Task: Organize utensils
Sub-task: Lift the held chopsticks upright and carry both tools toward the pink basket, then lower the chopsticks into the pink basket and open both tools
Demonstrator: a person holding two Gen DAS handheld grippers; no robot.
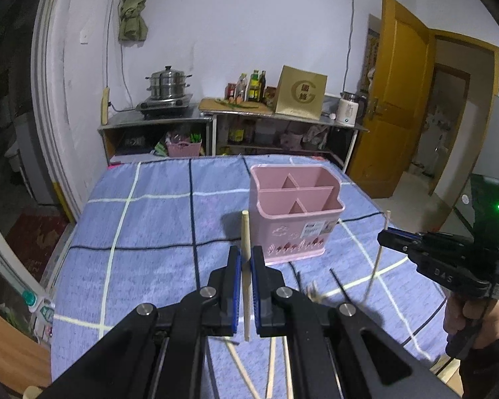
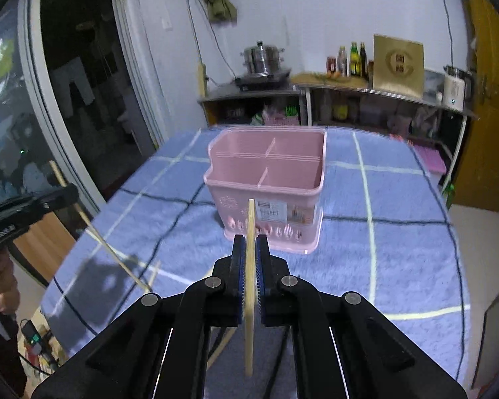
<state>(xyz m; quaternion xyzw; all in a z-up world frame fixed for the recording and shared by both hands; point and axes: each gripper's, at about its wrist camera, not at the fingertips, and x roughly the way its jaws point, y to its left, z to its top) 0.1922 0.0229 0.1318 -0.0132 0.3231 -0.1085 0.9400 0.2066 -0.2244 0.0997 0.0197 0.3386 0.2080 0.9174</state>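
Pale wooden chopsticks [image 1: 246, 266] [image 2: 249, 266] stand upright, one clenched in each hand-held gripper [image 1: 246, 259] [image 2: 250, 249]

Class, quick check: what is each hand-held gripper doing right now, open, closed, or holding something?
Left hand-held gripper: closed on a wooden chopstick, held upright.
Right hand-held gripper: closed on another wooden chopstick, also upright.

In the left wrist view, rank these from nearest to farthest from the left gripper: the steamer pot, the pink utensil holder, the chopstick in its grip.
1. Chopstick: clamped upright in the left gripper.
2. Pink utensil holder: just ahead, slightly right, on the blue cloth.
3. Steamer pot: far back left, on the stove against the wall.
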